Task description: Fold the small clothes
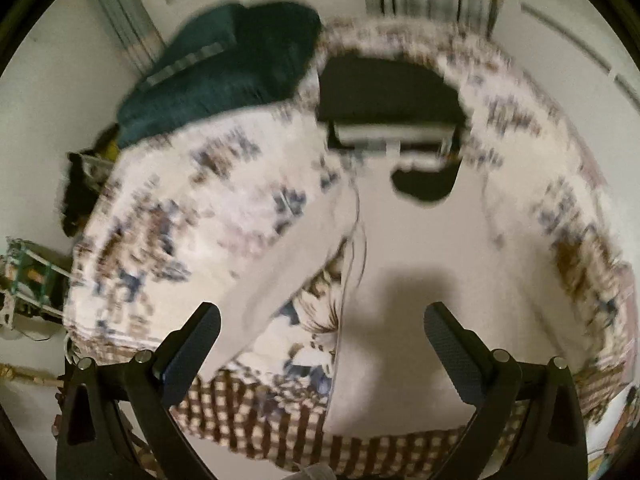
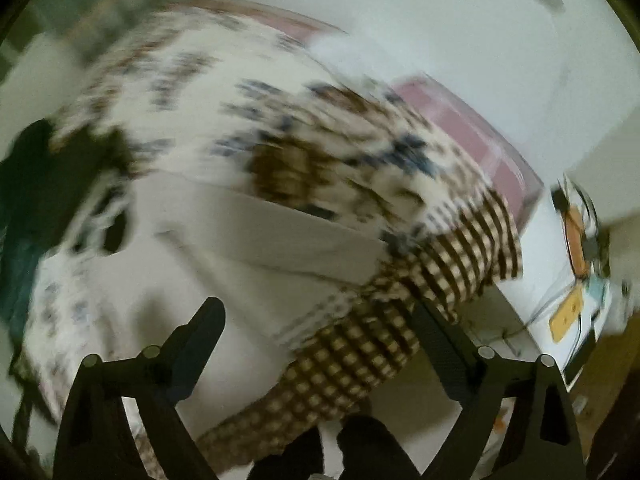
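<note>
A pale grey-white garment (image 1: 416, 264) lies spread on a bed with a patterned cover (image 1: 168, 216). A long flap or sleeve (image 1: 288, 256) of it runs diagonally toward my left gripper. My left gripper (image 1: 322, 332) is open above the cloth, holding nothing. In the right wrist view the same garment (image 2: 224, 240) lies across the cover (image 2: 280, 120), blurred by motion. My right gripper (image 2: 320, 328) is open above the garment's near edge and the checked border (image 2: 360, 360). The other gripper (image 1: 400, 136) shows as a dark and white shape beyond the garment in the left wrist view.
A dark teal cloth pile (image 1: 224, 68) lies at the far left of the bed. Checked brown border (image 1: 280, 420) hangs at the near edge. A pink sheet (image 2: 472, 128) and a white surface with cables and orange items (image 2: 576, 240) lie to the right.
</note>
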